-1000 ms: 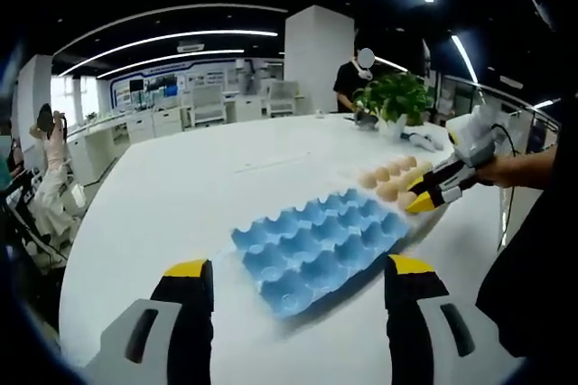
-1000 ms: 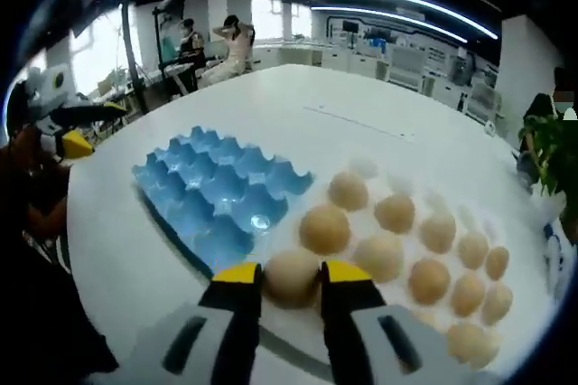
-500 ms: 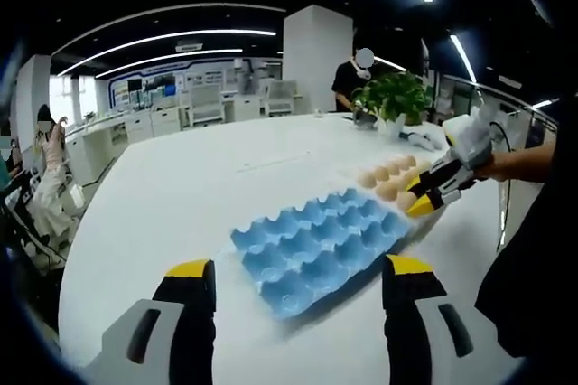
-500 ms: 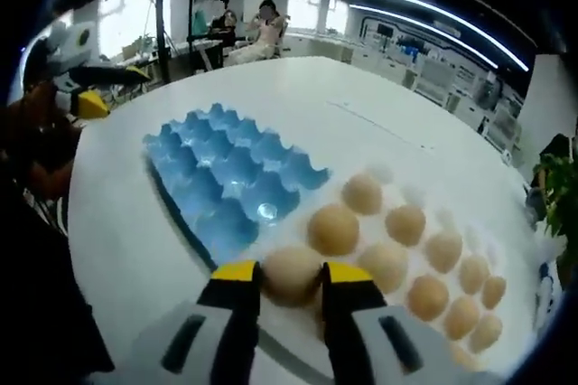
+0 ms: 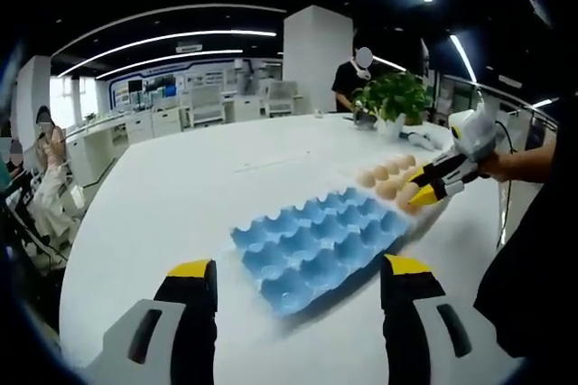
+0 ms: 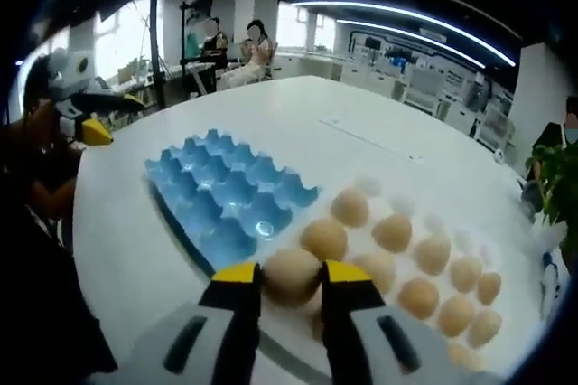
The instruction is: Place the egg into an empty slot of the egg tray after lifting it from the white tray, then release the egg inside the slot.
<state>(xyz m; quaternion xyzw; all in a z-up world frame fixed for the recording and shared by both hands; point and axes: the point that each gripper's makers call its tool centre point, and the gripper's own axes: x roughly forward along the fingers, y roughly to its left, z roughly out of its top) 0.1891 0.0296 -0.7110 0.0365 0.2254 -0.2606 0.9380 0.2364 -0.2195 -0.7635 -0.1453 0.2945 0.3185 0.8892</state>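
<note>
One pale tan egg [image 6: 291, 275] clamped between yellow-tipped jaws of right gripper [image 6: 290, 277], raised above white moulded tray [image 6: 465, 242] of remaining eggs. Just beside it on white round table [image 5: 208, 177], blue moulded-pulp egg tray [image 6: 224, 197], every slot bare. Left gripper [image 5: 293, 278] gaping wide, nothing between jaws, low over table edge near blue tray.

white table [image 5: 199, 177] | blue egg tray [image 5: 316, 245] | white tray [image 6: 452, 249] beside it | potted plant [image 5: 395, 96]
</note>
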